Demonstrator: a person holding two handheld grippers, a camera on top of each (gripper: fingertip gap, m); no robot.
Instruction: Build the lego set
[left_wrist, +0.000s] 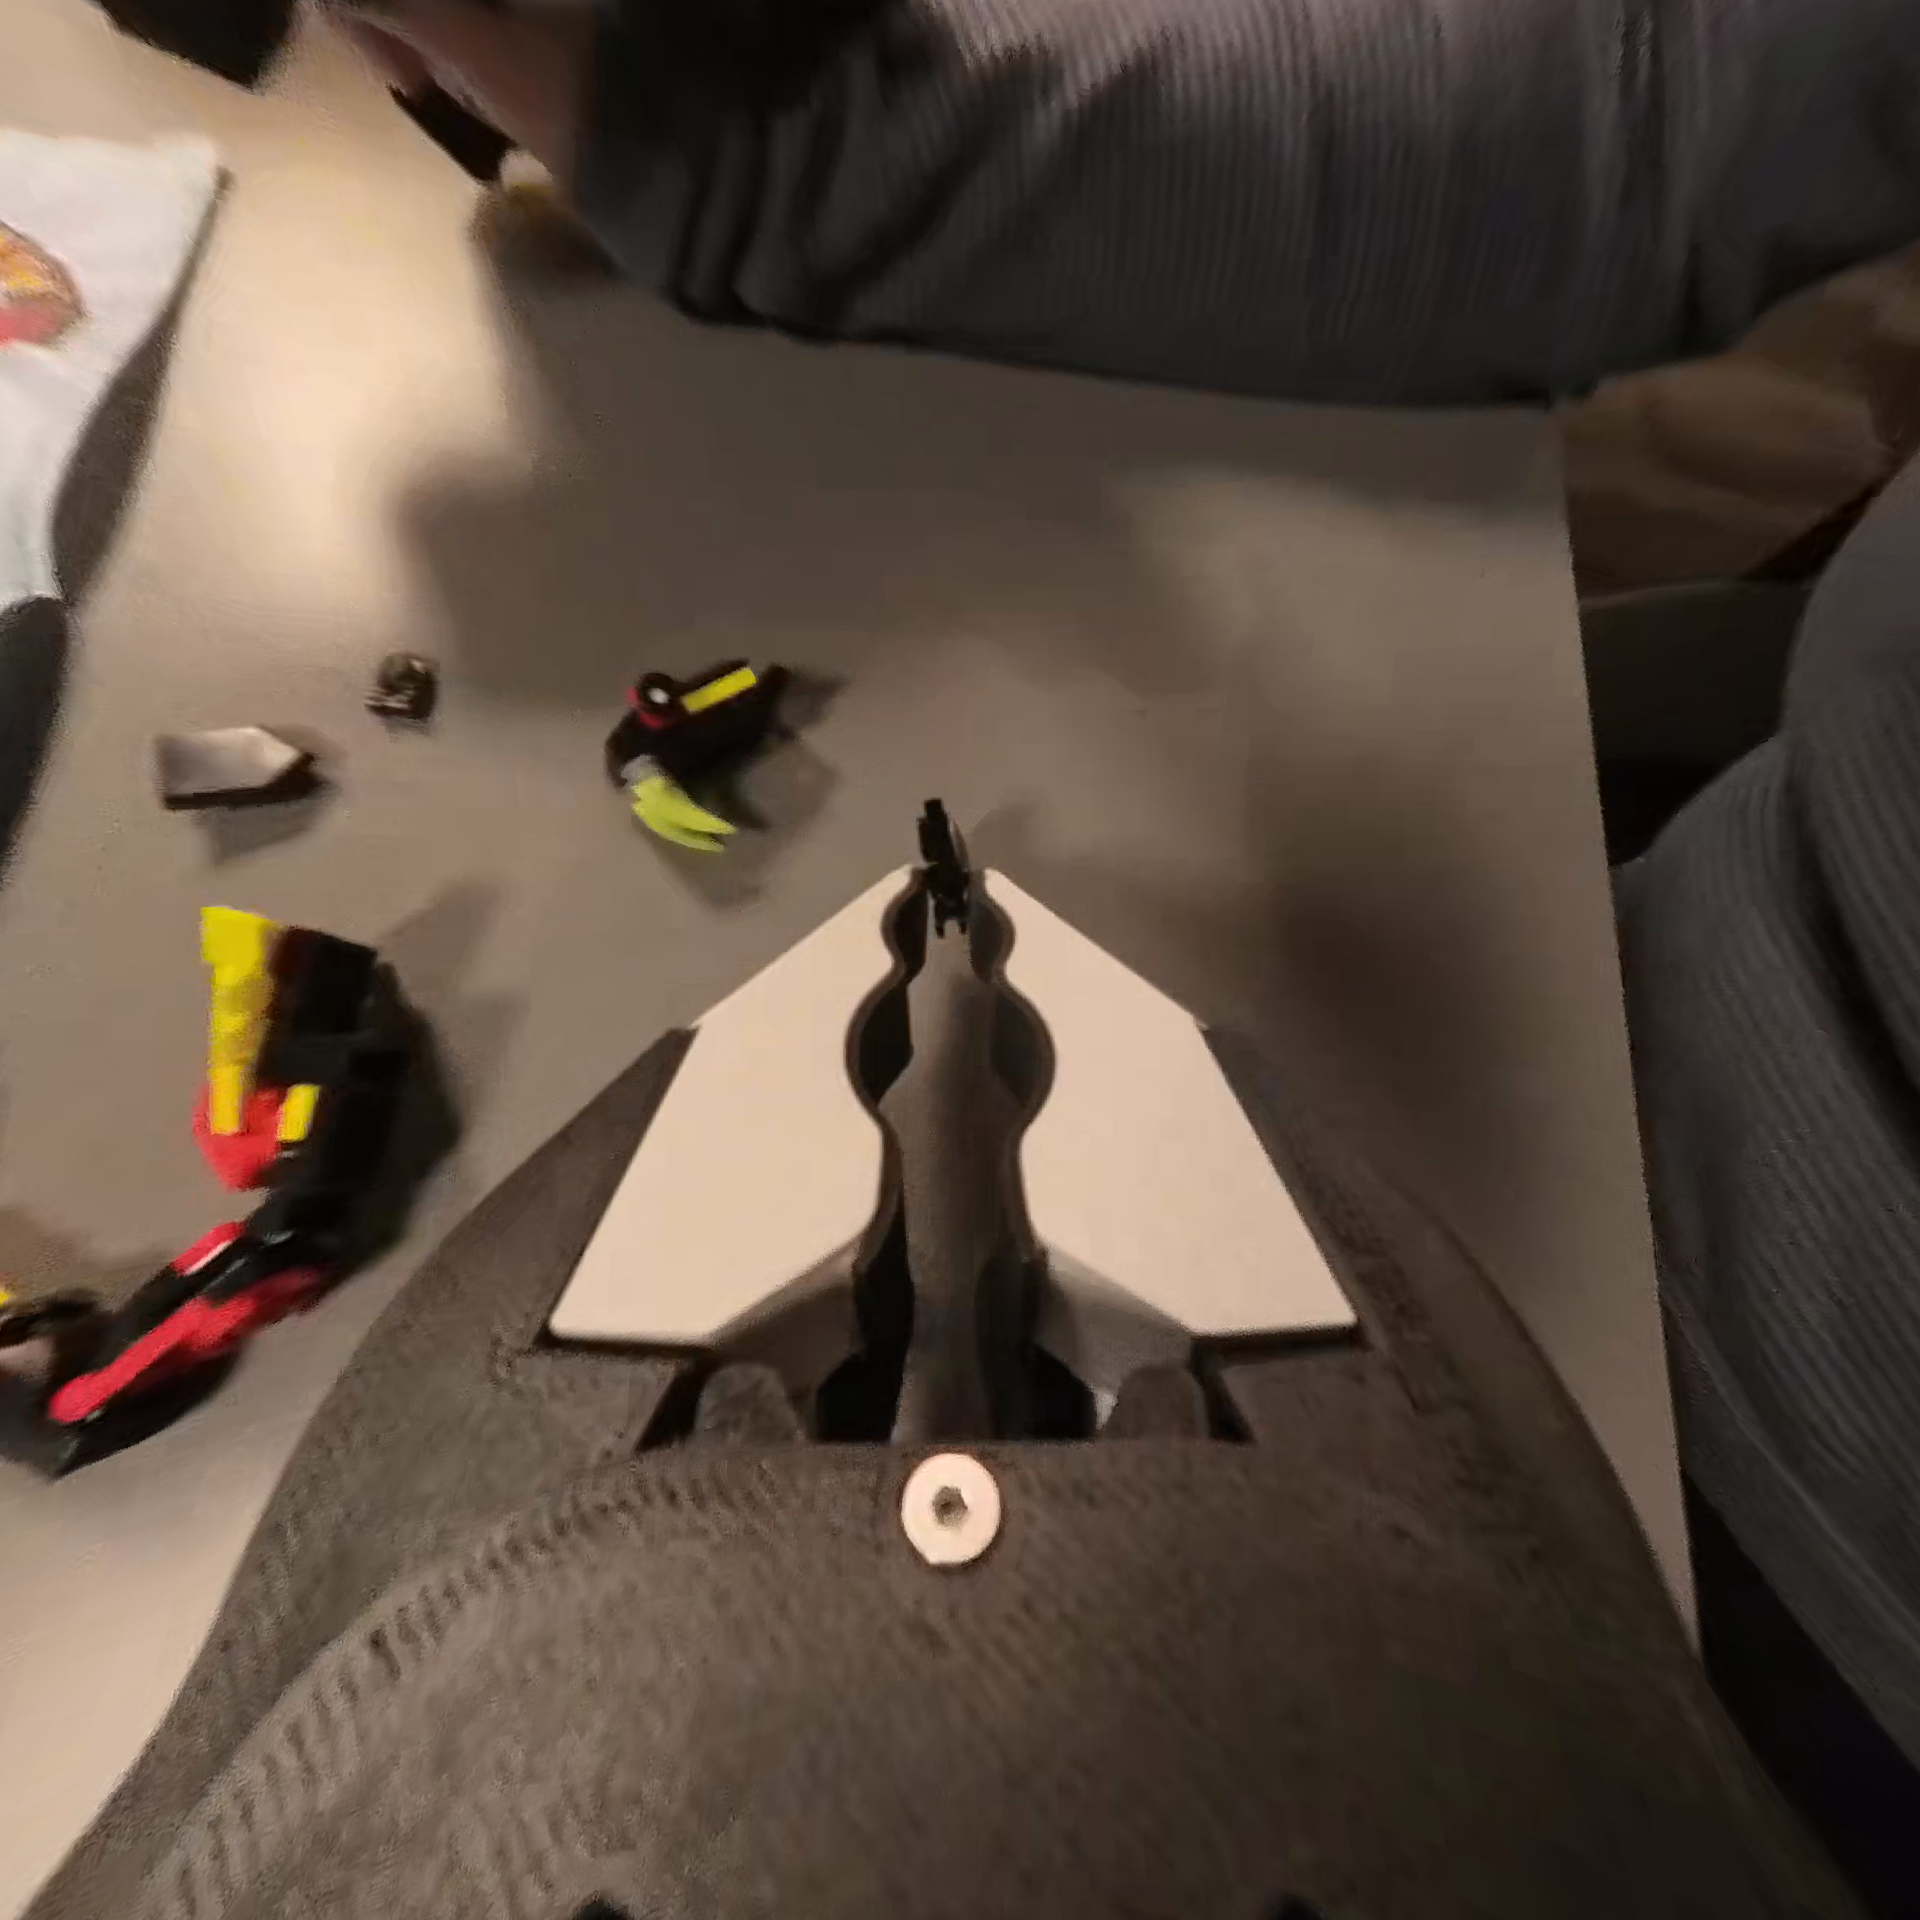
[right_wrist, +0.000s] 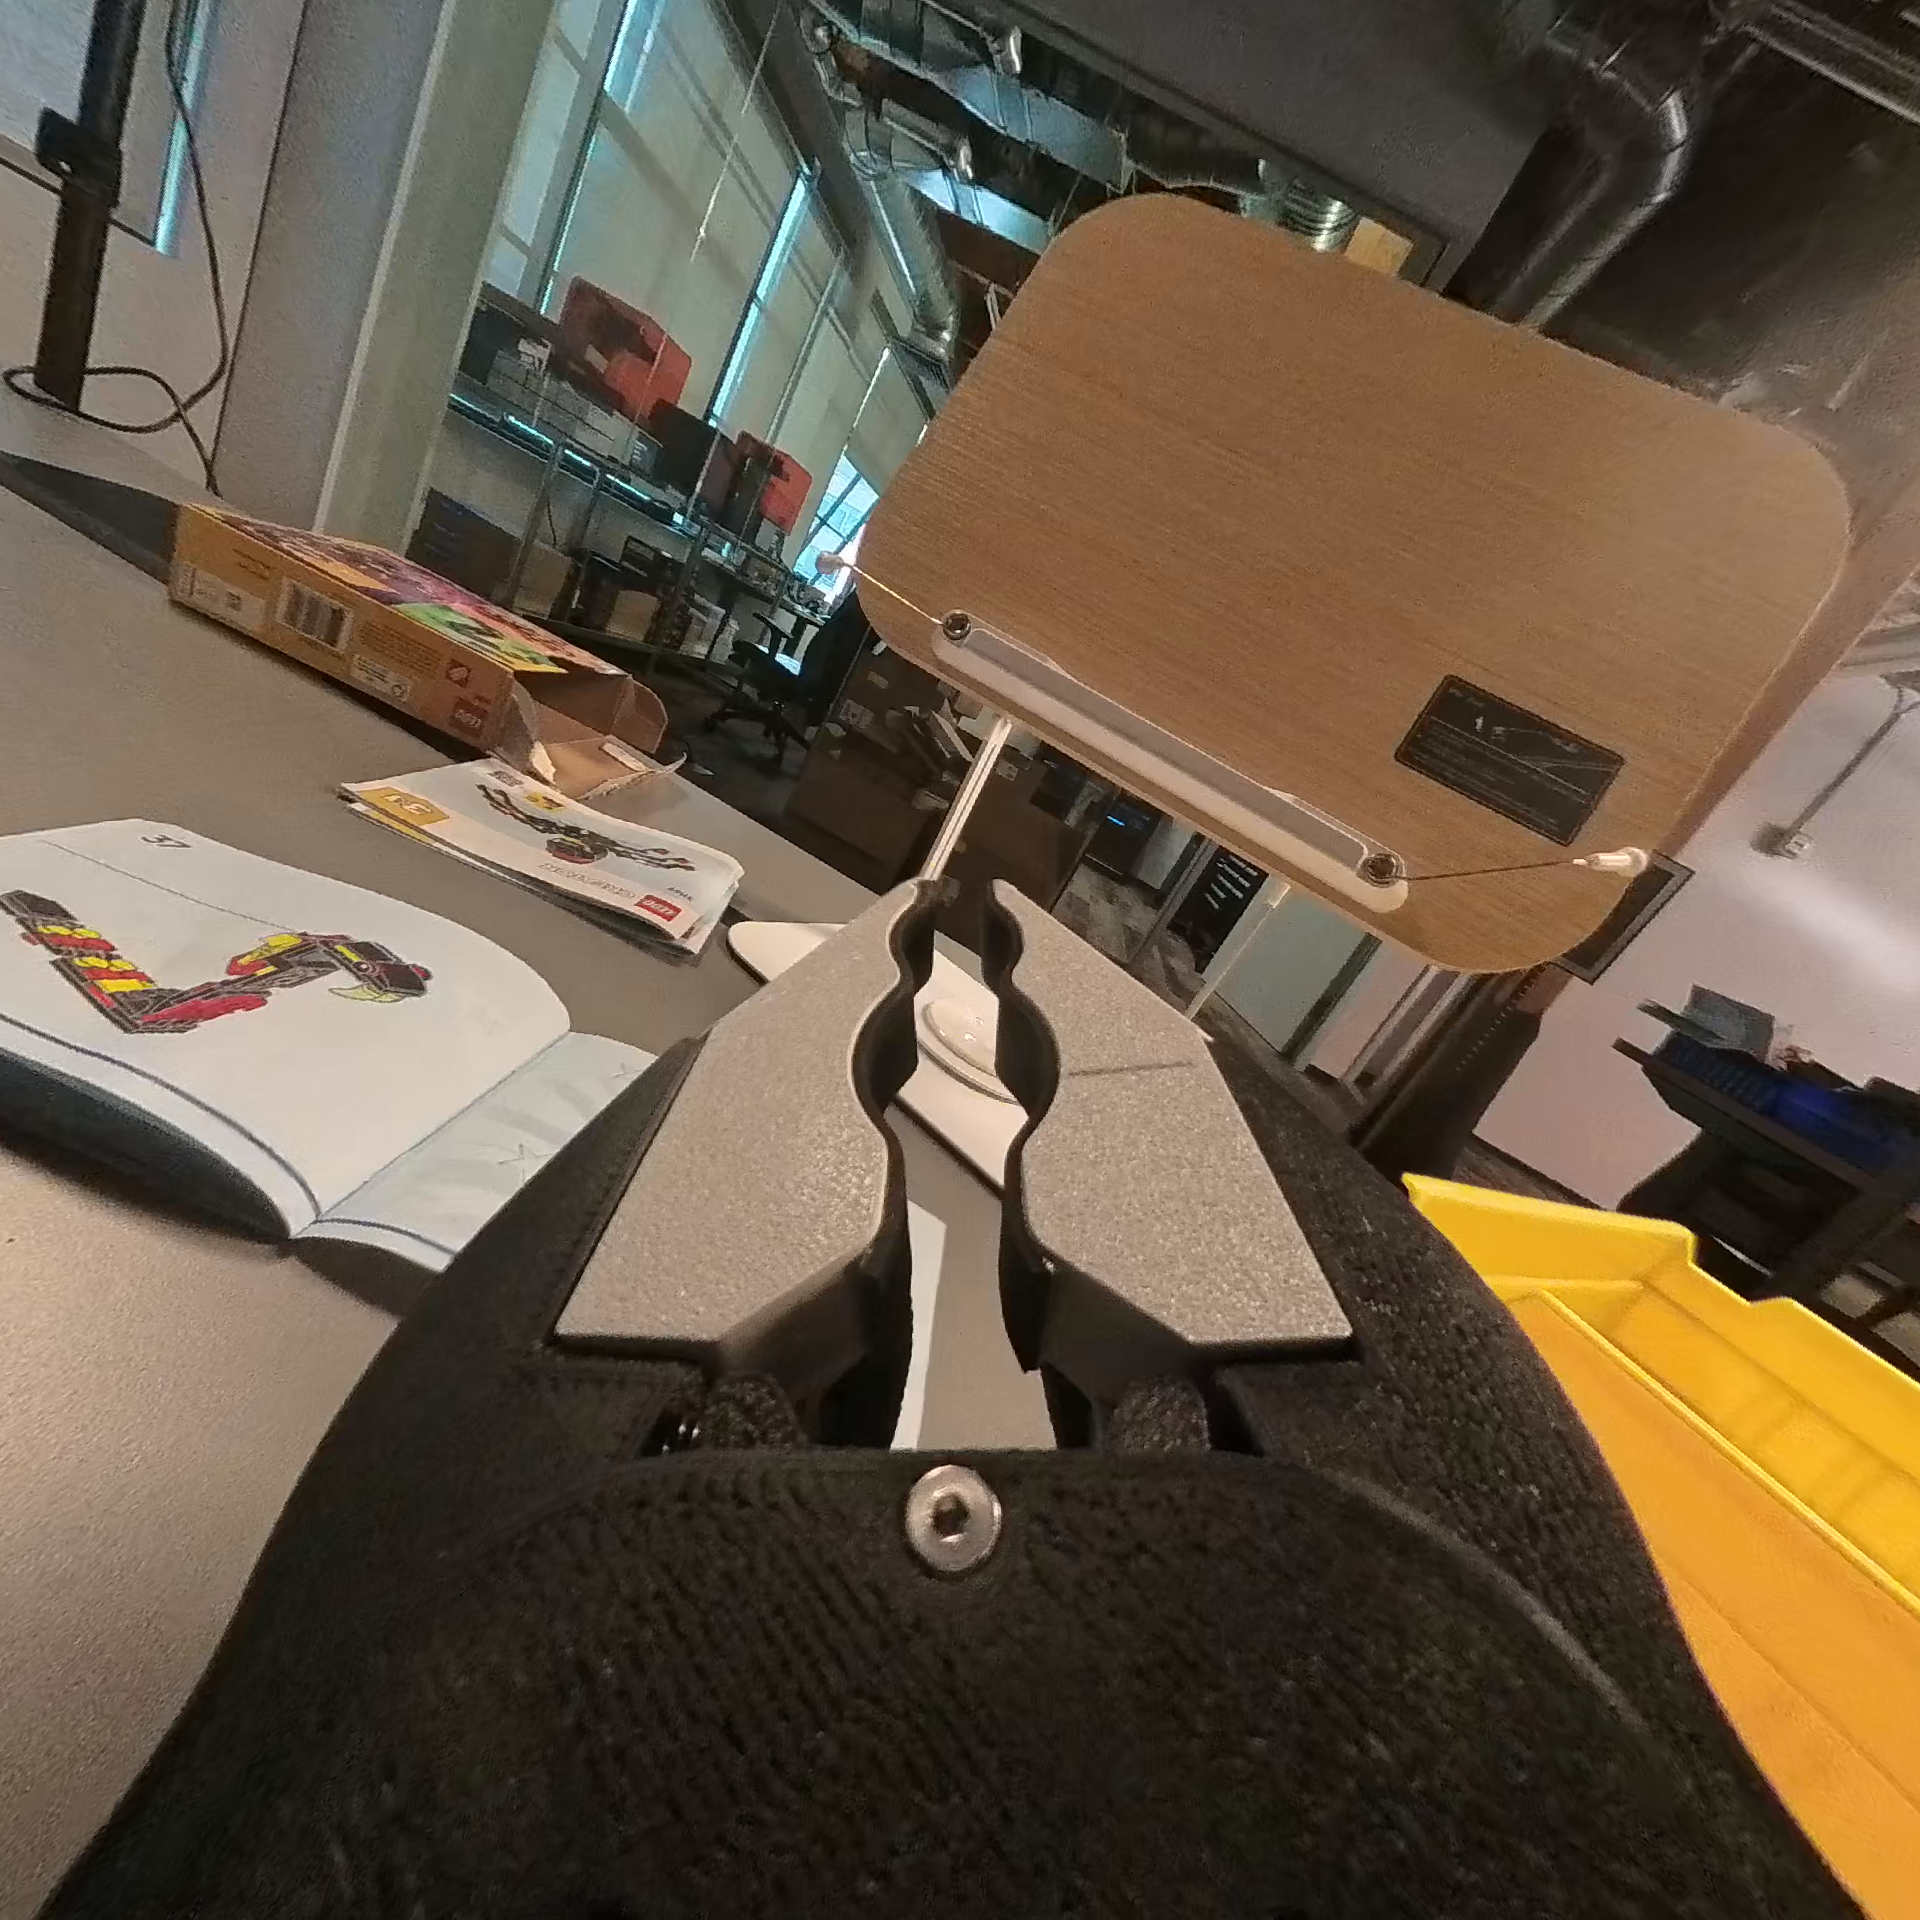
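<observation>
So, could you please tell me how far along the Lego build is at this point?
Partly done: a long red, black and yellow assembly lies on the table, with a smaller black and yellow section apart from it. In hand: the left claw pinches a tiny black piece. Left: joining sections and loose parts; the right claw holds nothing.

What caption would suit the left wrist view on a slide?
Left gripper pinches a small black Lego piece above the grey table, with half-built red, black and yellow assemblies lying to one side.
</observation>
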